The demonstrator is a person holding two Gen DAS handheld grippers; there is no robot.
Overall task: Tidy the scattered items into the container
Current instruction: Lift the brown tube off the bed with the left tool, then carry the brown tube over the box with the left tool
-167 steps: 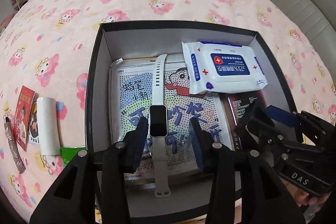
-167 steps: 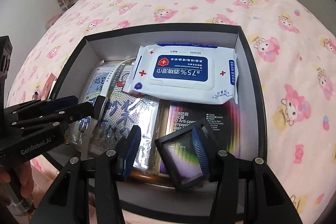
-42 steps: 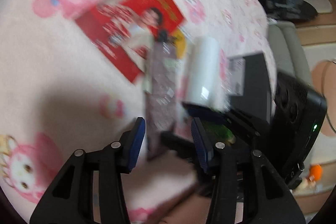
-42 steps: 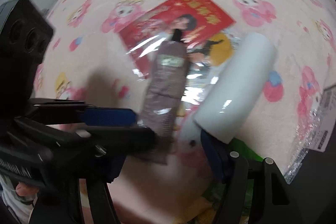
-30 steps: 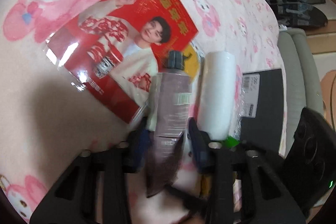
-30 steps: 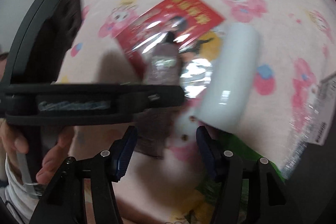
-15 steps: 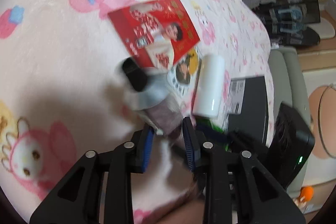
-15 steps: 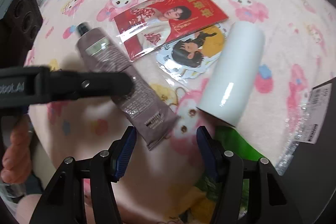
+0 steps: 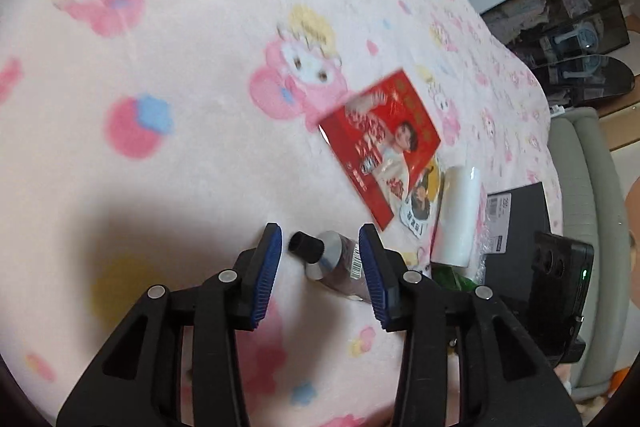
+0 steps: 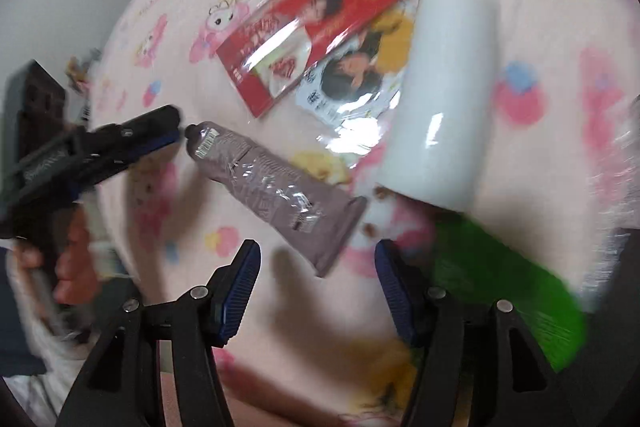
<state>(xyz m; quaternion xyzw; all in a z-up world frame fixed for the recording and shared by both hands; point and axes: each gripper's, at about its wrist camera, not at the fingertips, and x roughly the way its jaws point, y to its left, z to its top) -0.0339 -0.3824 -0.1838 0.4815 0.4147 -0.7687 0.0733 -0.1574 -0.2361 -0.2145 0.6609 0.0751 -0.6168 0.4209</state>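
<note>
Left tool (image 9: 319,254) spread wide, pads either side of the cap end of the tube (image 9: 334,263), not clamped; tube lies flat on the bed (image 9: 168,39). Judged setup for a grab near the stiff cap, where it won't squash. Right tool (image 10: 318,263) also wide, holding nothing, hovering at the tube's flat crimped end (image 10: 320,227), maybe to steady it or waiting its turn. Still scattered beside it: red card (image 10: 304,27) overlapping a round sticker (image 10: 352,75), white roll (image 10: 444,99) just beside, green packet (image 10: 504,283) partly under the roll's near end. Box (image 9: 520,223) sits past the roll, so the carry is short.
</note>
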